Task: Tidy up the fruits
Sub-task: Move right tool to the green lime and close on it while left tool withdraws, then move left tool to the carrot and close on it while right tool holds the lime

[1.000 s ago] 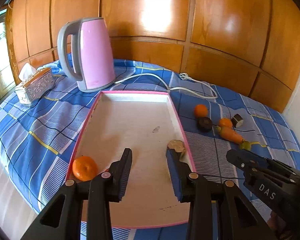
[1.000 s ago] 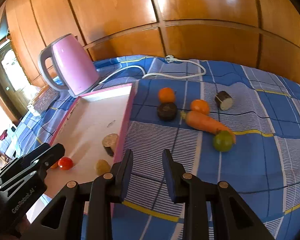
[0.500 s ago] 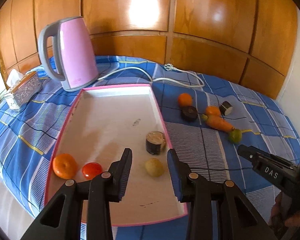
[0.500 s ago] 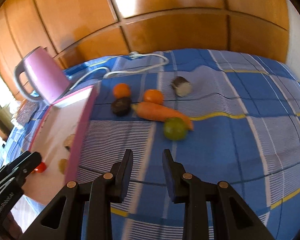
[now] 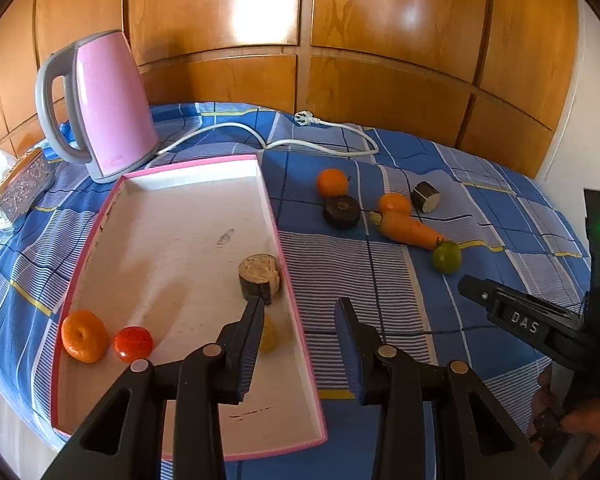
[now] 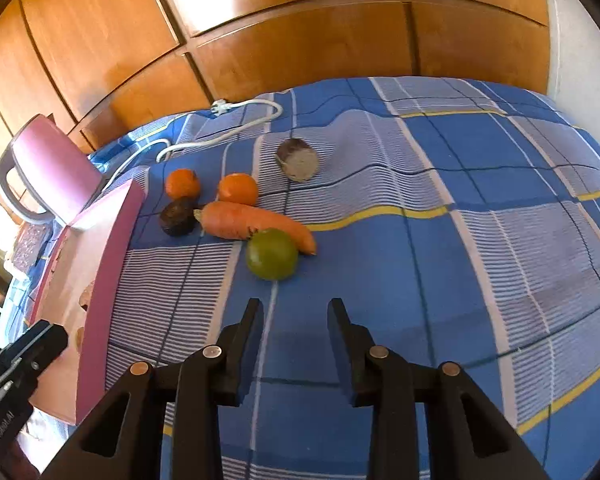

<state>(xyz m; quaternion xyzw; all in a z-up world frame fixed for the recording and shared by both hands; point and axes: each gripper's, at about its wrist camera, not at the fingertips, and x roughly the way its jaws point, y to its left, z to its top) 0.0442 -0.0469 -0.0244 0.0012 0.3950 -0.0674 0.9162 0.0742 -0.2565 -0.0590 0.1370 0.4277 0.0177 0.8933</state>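
Glossy wooden panelling runs across the whole back wall, catching a bright glare of light near twelve o'clock. A white wall meets it at about two o'clock. In front lies a bed under a blue checked sheet with yellow lines.

Glossy varnished wood panels at twelve o'clock; checked cotton cloth below; smooth plastic kettle at ten; matt tray.
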